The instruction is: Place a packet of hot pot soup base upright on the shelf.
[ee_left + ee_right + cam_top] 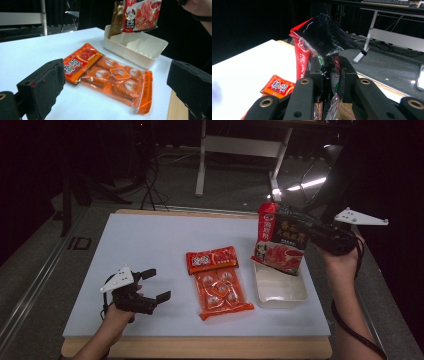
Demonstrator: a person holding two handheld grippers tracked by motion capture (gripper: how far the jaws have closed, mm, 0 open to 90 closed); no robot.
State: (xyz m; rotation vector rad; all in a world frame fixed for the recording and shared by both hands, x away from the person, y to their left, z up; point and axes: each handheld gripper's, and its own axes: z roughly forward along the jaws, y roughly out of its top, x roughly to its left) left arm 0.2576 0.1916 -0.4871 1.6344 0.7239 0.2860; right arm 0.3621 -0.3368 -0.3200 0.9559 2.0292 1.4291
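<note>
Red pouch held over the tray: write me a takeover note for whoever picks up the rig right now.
Right gripper: shut on the red pouch, holding it upright above the white tray.
Left gripper: open, holding nothing, low over the table near its front left.
Orange sachet pack: flat on the table, left of the tray.
Done: pouch lifted.
Left: probably lower the pouch into the tray, then the orange pack.

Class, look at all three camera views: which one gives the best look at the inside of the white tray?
The left gripper view: it looks low across the table into the white tray, showing its inner walls and dividers. The high view shows the tray from above, its far end covered by the red packet held in the right gripper. The right gripper view gives no clear look at it.
</note>
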